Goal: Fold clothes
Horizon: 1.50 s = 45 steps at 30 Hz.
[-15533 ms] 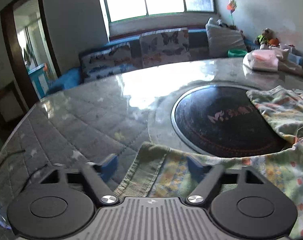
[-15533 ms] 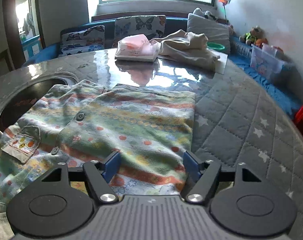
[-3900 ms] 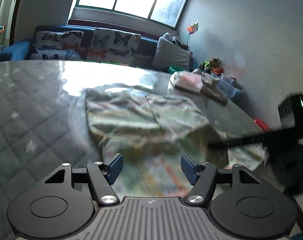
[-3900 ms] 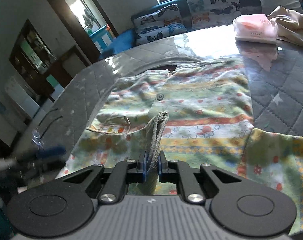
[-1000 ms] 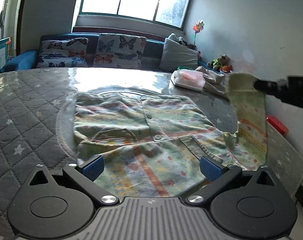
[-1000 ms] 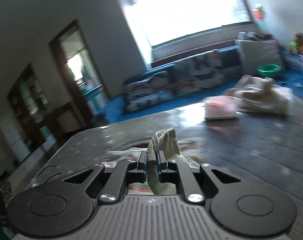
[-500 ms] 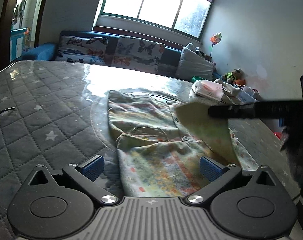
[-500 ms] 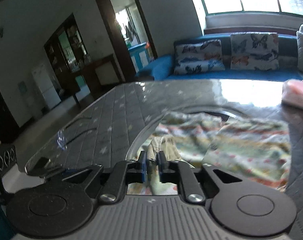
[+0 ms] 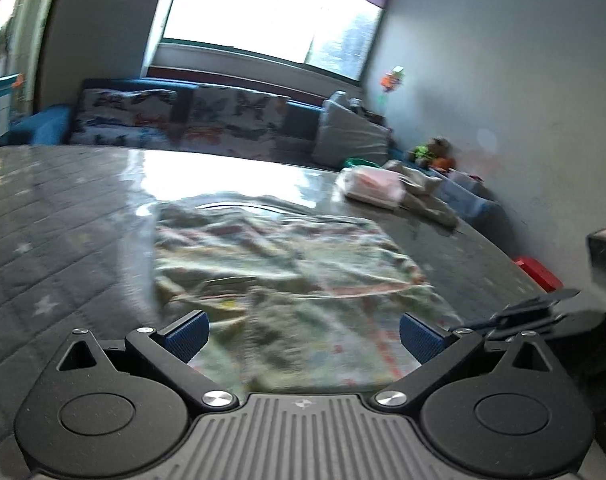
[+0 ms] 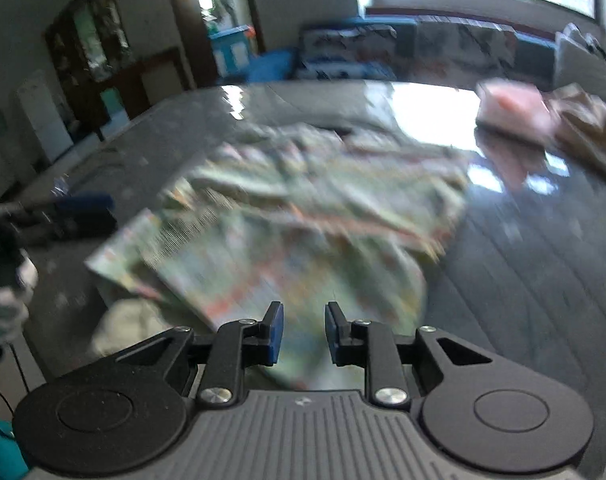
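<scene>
1. I see the quilted tabletop point(image 9: 63, 216) carrying the patterned shirt point(image 9: 287, 264), spread across its middle.
2. One side panel looks folded in; I judge the other folds remain.
3. My left tongs point(image 9: 303, 330) gape wide, empty.
4. My right tongs point(image 10: 299, 330) stand slightly apart, holding nothing.

My left tongs point(image 9: 303, 330) hang with the 2 blue pads spread wide apart and nothing between them. My right tongs point(image 10: 299, 334) have their pads point(image 10: 275, 332) parted by a narrow gap, also gripping nothing. Each shows at the edge of the other's view, both blurred.
</scene>
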Motion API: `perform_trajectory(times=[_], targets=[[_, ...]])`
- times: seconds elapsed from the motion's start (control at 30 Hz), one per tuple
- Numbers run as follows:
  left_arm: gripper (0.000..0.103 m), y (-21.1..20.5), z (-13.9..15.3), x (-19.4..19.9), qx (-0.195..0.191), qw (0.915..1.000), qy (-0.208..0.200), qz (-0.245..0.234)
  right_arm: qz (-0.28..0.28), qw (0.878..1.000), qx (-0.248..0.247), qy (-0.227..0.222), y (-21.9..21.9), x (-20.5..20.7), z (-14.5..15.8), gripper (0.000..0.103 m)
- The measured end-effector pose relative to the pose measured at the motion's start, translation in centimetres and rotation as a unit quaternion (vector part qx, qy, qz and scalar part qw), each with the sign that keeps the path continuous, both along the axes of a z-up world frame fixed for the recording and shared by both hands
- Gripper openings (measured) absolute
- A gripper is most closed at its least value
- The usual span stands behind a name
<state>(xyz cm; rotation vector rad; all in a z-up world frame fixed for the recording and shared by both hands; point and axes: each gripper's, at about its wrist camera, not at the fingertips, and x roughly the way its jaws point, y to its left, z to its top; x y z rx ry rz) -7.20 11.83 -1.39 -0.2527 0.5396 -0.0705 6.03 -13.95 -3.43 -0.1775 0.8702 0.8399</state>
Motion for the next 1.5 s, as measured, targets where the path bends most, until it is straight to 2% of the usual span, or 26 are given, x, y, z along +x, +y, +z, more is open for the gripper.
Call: perform_trajectory(times=[0.13,0.43,0.57,0.67,0.8,0.87,0.97,1.07,1.13,1.17,1.3,1.5], targets=[[0.103,-1.4,0.1,1.3,0.013,0.9996,0.004,-0.026,-0.016,1.0,0.002,0.009,-2.2,0.2,-0.7,0.022],[0.103,-2.5,-1.3,4.3,0.01,0.9983,0.023,-0.052,-0.028,0.998,-0.007,-0.054,0.6,3.1,-0.9,0.022],[0.103,-2.4,-2.0,4.9,0.016,0.9978,0.038,-0.053,-0.033,0.996,-0.012,-0.084,2.0,4.5,-1.1,0.022],[0.103,-1.6,-2.5,4.8,0.008,0.9978,0.047,-0.047,-0.05,0.995,-0.015,-0.087,1.1,4.8,-1.8,0.015],[0.103,-0.5,-3.2,4.9,-0.004,0.9973,0.062,-0.038,-0.082,0.991,-0.034,-0.104,0.0,4.6,-1.6,0.016],[0.103,-0.3,-3.0,4.7,-0.006,0.9977,0.057,-0.035,-0.088,0.989,-0.033,-0.111,-0.2,4.3,-1.2,0.018],[0.101,-0.3,-2.4,4.3,-0.004,0.9986,0.039,-0.035,-0.067,0.99,-0.017,-0.122,0.0,3.3,-0.7,0.019],[0.094,-0.5,-1.8,4.2,-0.001,0.9991,0.02,-0.038,-0.044,0.993,-0.014,-0.113,0.4,2.7,-1.0,0.028],[0.09,-1.0,-1.6,4.4,0.004,0.9988,0.018,-0.046,-0.037,0.993,-0.027,-0.11,0.5,2.7,-1.7,0.029],[0.085,-1.2,-1.6,4.5,0.007,0.9986,0.018,-0.049,-0.036,0.993,-0.032,-0.112,0.4,2.7,-1.9,0.029],[0.076,-1.0,-2.2,4.5,0.006,0.9983,0.031,-0.05,-0.054,0.991,-0.041,-0.118,-0.2,2.2,-1.3,0.032],[0.075,-1.7,-2.4,4.2,0.01,0.9979,0.031,-0.055,0.006,0.992,-0.014,-0.127,1.9,0.0,-1.0,0.036]])
